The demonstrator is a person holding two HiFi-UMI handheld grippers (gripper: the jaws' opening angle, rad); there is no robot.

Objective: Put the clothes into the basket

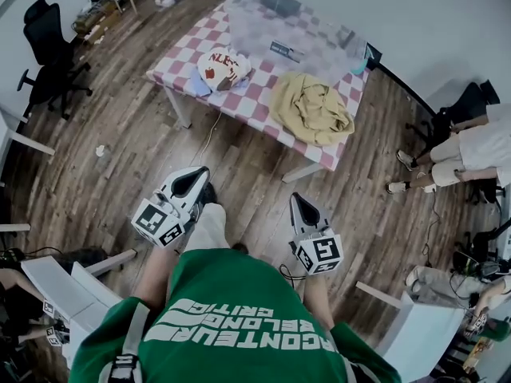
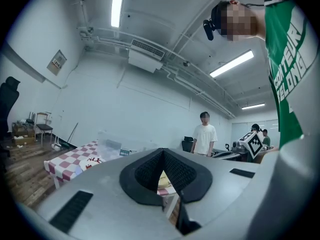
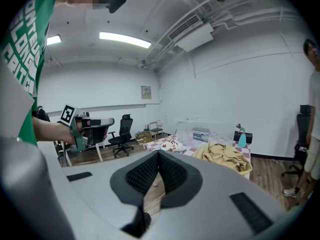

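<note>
The left gripper (image 1: 194, 183) is hovering with its jaws pressed together on nothing, well short of the checkered table (image 1: 257, 88). There a white printed garment (image 1: 223, 66) is lying left of a crumpled yellow garment (image 1: 311, 108), with a clear basket (image 1: 291, 21) behind both. The right gripper (image 1: 303, 206) is hanging closed and empty too, equally far from them.
</note>
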